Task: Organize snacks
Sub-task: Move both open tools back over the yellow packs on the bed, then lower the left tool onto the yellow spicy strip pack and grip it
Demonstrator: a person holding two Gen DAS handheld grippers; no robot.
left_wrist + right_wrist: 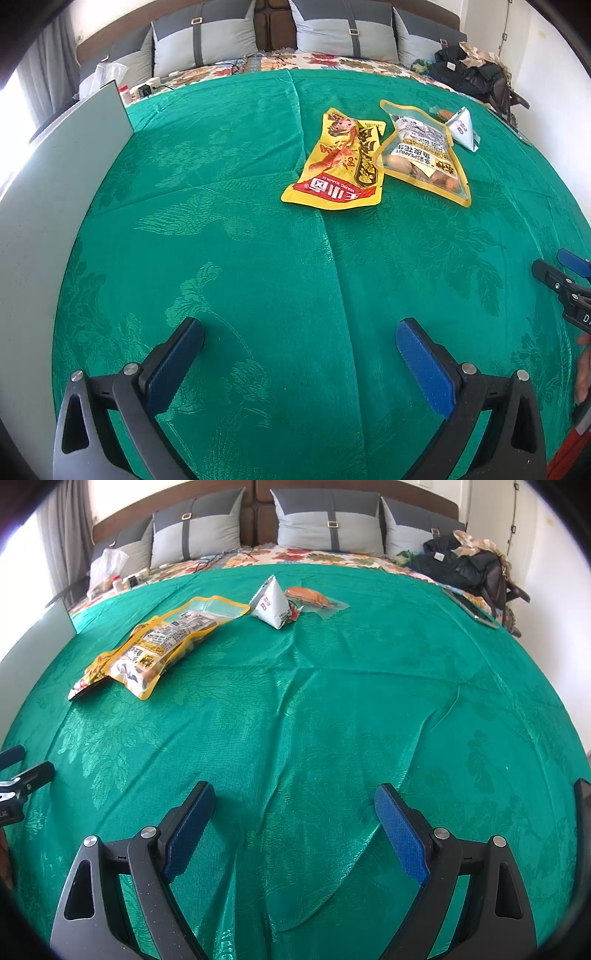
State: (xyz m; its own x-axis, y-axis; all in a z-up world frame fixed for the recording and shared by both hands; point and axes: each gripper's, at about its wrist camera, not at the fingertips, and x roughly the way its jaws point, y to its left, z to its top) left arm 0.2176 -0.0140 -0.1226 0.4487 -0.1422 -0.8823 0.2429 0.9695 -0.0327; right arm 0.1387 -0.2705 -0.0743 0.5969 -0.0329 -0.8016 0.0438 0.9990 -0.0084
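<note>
Both grippers hang low over the green patterned cloth [229,229] that covers the bed, side by side and pointing down at it. On the left gripper [300,334] the blue pads stand wide apart with only bare cloth between them, nothing held. On the right gripper [294,799] it is the same: jaws spread wide, empty, over a few soft creases in the cloth.

Further up the bed the snacks lie in a loose cluster. Nearest is a flat yellow and red snack packet [338,162] printed with a cartoon figure. Touching its right edge, and slightly overlapping it, is a yellow-bordered clear peanut bag [421,151], with the nuts showing through the film. Just beyond that bag stands a small white pyramid-shaped packet [271,605], and right behind it a vacuum-sealed sausage [306,595] lies flat in clear wrap.

A pale grey board [55,206] stands upright along the left edge of the bed. Grey pillows [328,520] lean against the brown headboard, a floral quilt shows beyond the cloth, and dark clothes [461,563] are heaped at the far right corner.
</note>
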